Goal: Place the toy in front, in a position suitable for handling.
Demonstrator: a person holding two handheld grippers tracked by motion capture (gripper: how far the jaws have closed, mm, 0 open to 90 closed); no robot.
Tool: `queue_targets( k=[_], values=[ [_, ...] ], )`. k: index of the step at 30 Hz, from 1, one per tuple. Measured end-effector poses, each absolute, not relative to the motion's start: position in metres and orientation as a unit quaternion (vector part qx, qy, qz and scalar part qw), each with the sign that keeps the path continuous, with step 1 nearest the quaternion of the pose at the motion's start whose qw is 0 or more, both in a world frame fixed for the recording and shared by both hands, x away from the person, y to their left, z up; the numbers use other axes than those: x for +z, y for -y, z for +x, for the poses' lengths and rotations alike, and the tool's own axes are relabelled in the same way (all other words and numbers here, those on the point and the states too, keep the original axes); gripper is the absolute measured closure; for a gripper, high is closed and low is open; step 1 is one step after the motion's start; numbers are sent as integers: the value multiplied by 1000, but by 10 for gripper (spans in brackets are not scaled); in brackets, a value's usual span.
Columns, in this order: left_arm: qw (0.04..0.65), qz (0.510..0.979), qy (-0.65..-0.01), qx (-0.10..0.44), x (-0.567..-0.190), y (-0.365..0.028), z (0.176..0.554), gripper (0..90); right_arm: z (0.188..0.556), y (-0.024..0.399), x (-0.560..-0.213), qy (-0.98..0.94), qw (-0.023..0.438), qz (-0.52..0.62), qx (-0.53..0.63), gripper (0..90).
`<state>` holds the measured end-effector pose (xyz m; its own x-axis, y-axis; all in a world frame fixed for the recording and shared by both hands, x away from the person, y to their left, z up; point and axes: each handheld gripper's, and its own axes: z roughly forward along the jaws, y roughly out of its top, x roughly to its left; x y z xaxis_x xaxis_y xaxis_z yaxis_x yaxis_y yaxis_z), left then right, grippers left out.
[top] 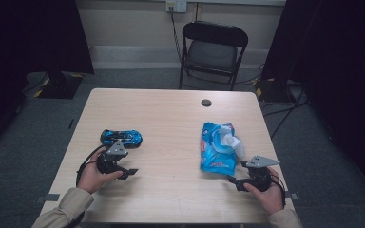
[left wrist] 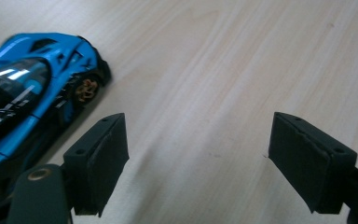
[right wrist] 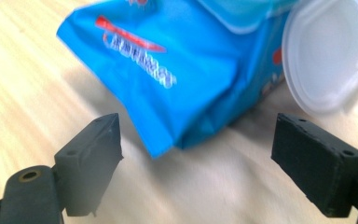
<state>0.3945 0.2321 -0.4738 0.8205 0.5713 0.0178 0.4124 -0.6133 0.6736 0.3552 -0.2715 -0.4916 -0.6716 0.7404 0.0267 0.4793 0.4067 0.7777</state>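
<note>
The left gripper (top: 129, 172), jaws released, is hovering just beside the blue toy car (top: 120, 137); the right gripper (top: 234, 180), jaws spread wide, is facing the wet-wipes pack (top: 215, 151) on the tabletop (top: 171, 123).

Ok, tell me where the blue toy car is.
In the high view the blue toy car sits on the table's left side, just beyond the open left gripper.

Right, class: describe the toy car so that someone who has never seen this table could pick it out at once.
Start at the pale wooden table and look to its left half. Just beyond the left gripper lies the toy car. It is small, glossy, blue and black with gold wheels, unlike the soft blue wipes pack on the right.
</note>
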Motion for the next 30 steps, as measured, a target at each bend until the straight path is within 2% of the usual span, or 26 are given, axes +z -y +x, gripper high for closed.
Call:
queue_targets(
  k=[12, 30],
  values=[
    [347, 880, -298, 130, -457, -247, 418, 180, 351, 278, -505, -850, 150, 340, 373, 142],
    [354, 869, -312, 147, -443, -261, 456, 163, 352, 279, -505, -851, 147, 342, 371, 140]
  ],
)
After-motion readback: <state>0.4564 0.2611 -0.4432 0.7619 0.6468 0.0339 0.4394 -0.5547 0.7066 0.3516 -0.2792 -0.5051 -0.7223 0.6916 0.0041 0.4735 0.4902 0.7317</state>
